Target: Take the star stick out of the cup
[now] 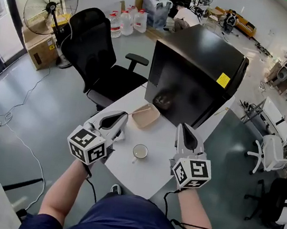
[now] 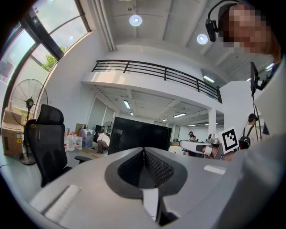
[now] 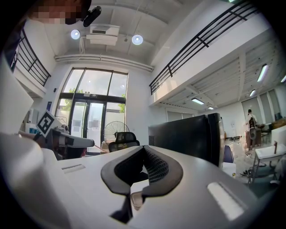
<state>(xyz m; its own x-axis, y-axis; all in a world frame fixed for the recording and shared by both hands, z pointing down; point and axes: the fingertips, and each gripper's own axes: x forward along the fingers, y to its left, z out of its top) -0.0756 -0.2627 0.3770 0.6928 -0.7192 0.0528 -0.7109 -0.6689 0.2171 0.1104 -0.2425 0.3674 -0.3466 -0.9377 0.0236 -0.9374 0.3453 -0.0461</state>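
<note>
A small white cup (image 1: 140,151) stands on the white table (image 1: 125,167), between my two grippers and close to me. A thin pale stick leans over its near rim; the view is too small to show a star. The left gripper (image 1: 117,116) is held left of the cup, jaws shut and empty. To the cup's right, the right gripper (image 1: 186,128) is also shut and empty. Both point away from me, above the table. In the left gripper view the jaws (image 2: 144,150) meet at the tip, and likewise in the right gripper view (image 3: 144,147). Neither gripper view shows the cup.
A beige tray (image 1: 145,115) lies beyond the cup. Behind it a big black box (image 1: 195,73) stands on the table's far end. A black office chair (image 1: 96,56) is at the table's left. A standing fan (image 1: 48,9) and cardboard boxes are far left.
</note>
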